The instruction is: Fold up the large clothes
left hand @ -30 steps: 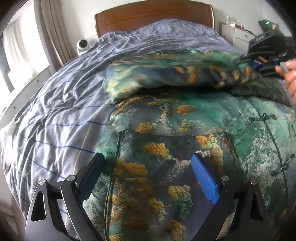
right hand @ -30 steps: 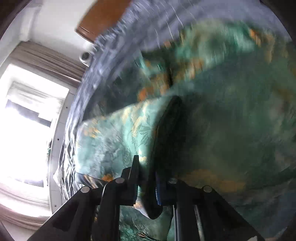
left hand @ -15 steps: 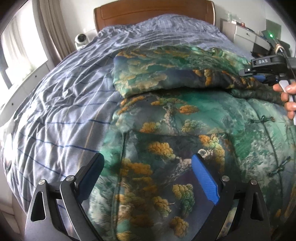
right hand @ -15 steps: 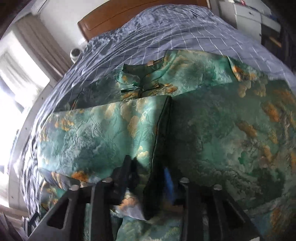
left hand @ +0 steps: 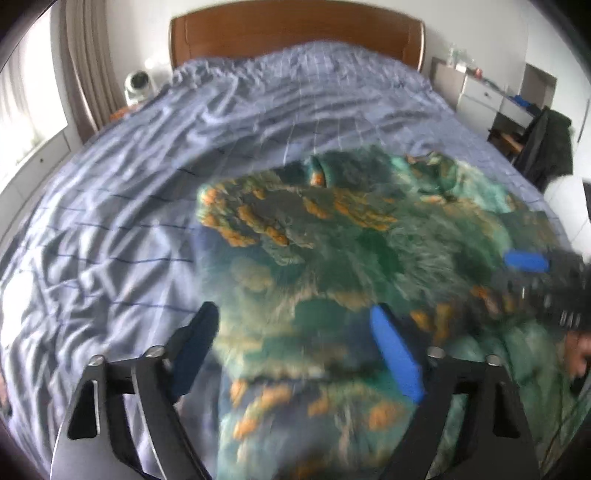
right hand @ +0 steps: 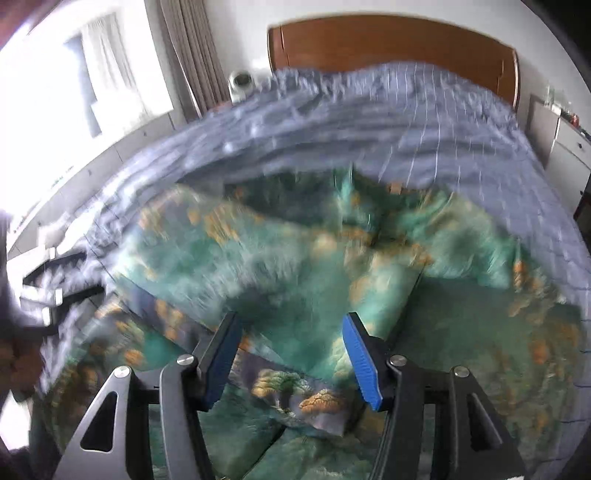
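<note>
Hovering agape, gripping nothing: left claw (left hand: 291, 350) and right claw (right hand: 290, 354) over green-and-orange brocade padded jacket (left hand: 332, 258); slippery folded sleeve is risking sliding undone.

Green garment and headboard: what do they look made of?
Garment: likely a woven brocade or satin, slightly glossy, going by its sheen and its orange-and-green tree pattern; blur hides the weave. Headboard: looks like reddish-brown wood or veneer, smooth and semi-gloss.

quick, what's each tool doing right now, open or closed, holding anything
Left tool: open, holding nothing, above the green patterned garment.
Right tool: open, holding nothing, above the same garment.
</note>
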